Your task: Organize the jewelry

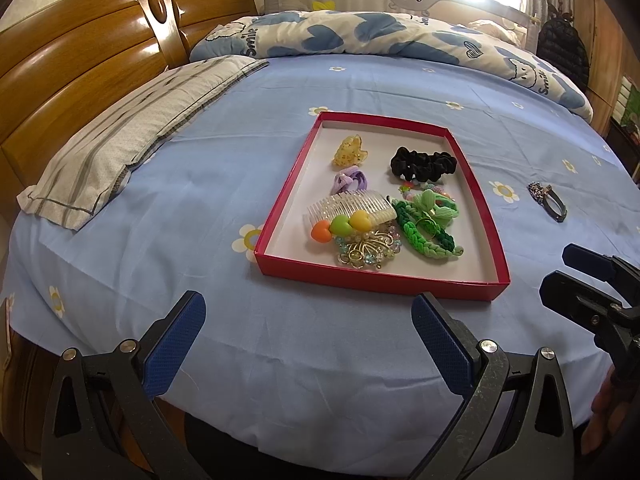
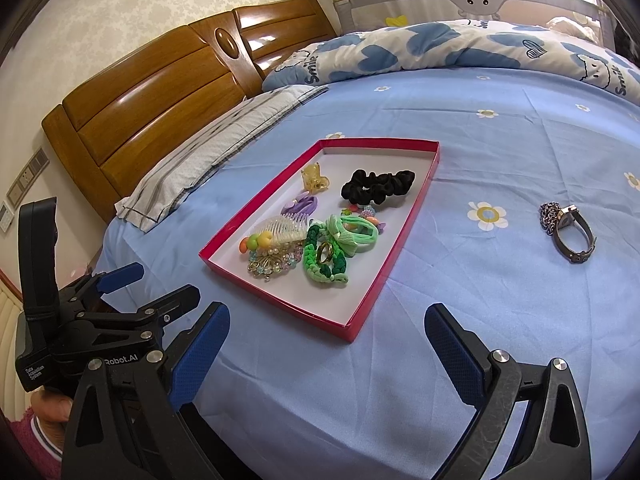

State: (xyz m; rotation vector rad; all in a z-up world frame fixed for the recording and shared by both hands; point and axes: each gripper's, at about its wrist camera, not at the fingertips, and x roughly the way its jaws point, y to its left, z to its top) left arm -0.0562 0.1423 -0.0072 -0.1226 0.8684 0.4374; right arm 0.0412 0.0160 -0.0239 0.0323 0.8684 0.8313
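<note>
Right wrist view shows "Robot.AI" printed on the left claw (image 2: 160, 284).

My right gripper (image 2: 326, 350) hangs wide apart over the blue flowered bedsheet (image 2: 500, 152), near the red shallow cardboard tray (image 2: 404, 232); a dark strapped watch (image 2: 570, 234) lies apart.

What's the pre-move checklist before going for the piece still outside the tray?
1. Right gripper open and empty: ok.
2. Left gripper open and empty: ok.
3. Target located: watch with chain lies on the sheet, right of the red tray and apart from it: ok.
4. Path from right gripper to watch free of other things: ok.
5. Bare spot in the tray for the drop, near corner: ok.
6. Chain joined to the watch or just lying against it: cannot tell.
</note>
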